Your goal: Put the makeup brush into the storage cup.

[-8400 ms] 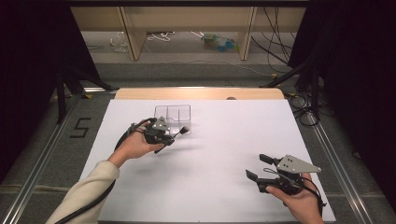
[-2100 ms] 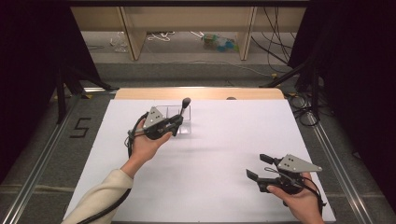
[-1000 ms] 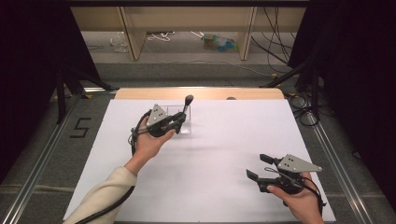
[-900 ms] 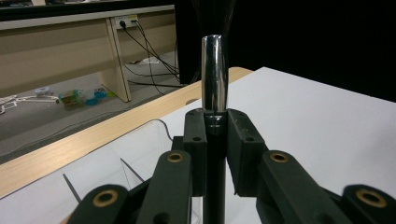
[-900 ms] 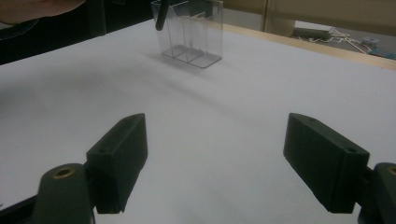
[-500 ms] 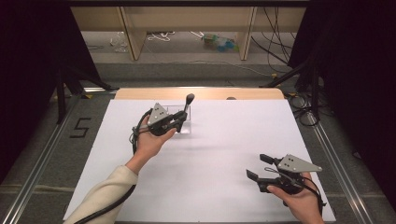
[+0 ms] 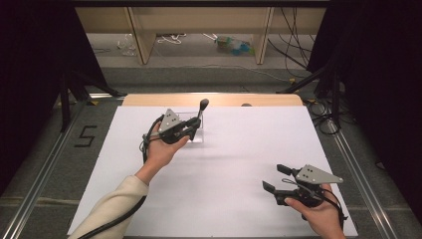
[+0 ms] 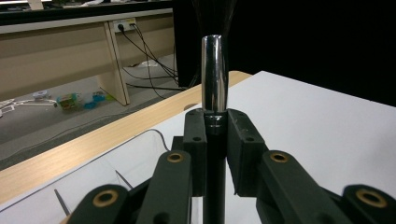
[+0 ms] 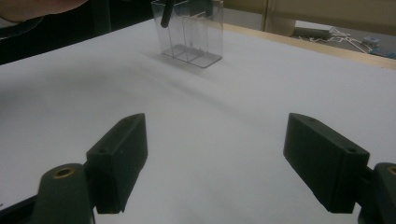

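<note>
My left gripper [image 7: 191, 127] sits at about eleven o'clock on the desk [image 7: 239, 164], clamped on a makeup brush [image 8: 214, 88] just below its chrome ferrule. I hold it upright, bristles up, I judge so the handle can drop straight into the clear organizer [image 9: 192, 32] directly beneath it. The handle's tip seems to be inside a compartment, though I cannot tell which. At five o'clock, well apart, my right gripper [image 7: 278, 179] hovers wide and empty, keeping clear.
</note>
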The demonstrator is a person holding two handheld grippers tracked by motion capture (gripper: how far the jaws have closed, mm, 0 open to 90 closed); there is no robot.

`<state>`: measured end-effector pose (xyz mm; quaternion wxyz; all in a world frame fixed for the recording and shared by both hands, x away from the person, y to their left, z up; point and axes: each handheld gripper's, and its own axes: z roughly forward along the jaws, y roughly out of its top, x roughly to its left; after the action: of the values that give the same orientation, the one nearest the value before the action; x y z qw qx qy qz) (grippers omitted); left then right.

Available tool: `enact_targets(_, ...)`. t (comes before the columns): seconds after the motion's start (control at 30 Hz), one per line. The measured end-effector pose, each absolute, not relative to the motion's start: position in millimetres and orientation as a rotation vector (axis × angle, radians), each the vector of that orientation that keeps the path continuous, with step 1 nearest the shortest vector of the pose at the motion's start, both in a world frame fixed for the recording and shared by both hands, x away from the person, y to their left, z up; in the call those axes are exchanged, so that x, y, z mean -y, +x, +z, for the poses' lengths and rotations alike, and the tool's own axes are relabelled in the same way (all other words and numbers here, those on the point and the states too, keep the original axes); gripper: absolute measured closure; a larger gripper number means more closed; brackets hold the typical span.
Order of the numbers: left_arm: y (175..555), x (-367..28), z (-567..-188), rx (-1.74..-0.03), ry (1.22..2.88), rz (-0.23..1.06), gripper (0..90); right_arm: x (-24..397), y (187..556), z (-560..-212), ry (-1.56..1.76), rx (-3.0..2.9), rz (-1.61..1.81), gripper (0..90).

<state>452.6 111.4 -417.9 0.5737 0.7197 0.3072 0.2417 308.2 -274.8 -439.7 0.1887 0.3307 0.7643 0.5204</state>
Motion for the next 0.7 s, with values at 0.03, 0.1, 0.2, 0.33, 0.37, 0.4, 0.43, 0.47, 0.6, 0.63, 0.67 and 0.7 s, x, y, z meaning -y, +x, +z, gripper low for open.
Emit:
enact_targets(0.03,452.8,-111.1,-417.7,-0.721,1.685,0.565,78.9,274.0,308.9,-440.5,0.925,-2.14,1.479,22.8)
enact_targets(0.1,452.9,-110.7,-417.2,-0.722,1.685,0.567,78.8,274.4,308.6,-440.2,0.931,-2.145,1.469,22.8)
enact_targets(0.2,453.5,-109.9,-416.7,-0.718,1.684,0.566,78.8,274.6,308.5,-440.1,0.931,-2.146,1.468,22.8)
enact_targets(0.33,454.2,-108.8,-416.5,-0.719,1.682,0.564,78.8,274.5,308.5,-440.2,0.93,-2.146,1.468,22.8)
enact_targets(0.37,454.3,-108.8,-416.2,-0.718,1.685,0.567,78.8,274.6,308.5,-440.2,0.931,-2.145,1.468,22.8)
enact_targets(0.4,454.3,-108.8,-416.2,-0.718,1.685,0.567,78.8,274.6,308.5,-440.2,0.931,-2.145,1.469,22.8)
enact_targets(0.43,454.7,-108.6,-415.7,-0.717,1.682,0.567,78.9,274.6,308.6,-440.2,0.931,-2.146,1.469,22.8)
enact_targets(0.47,454.9,-108.4,-415.4,-0.718,1.679,0.567,78.8,274.5,308.6,-440.2,0.93,-2.145,1.469,22.8)
enact_targets(0.6,455.8,-108.3,-414.5,-0.717,1.677,0.57,78.8,274.5,308.6,-440.3,0.931,-2.145,1.47,22.8)
enact_targets(0.63,455.8,-108.3,-414.5,-0.717,1.677,0.57,78.9,274.5,308.6,-440.3,0.931,-2.145,1.47,22.8)
enact_targets(0.67,456.2,-107.6,-414.1,-0.714,1.674,0.569,78.8,274.6,308.7,-440.3,0.931,-2.146,1.47,22.8)
enact_targets(0.7,456.3,-107.1,-413.9,-0.715,1.672,0.567,78.8,274.5,308.9,-440.6,0.928,-2.145,1.476,22.8)
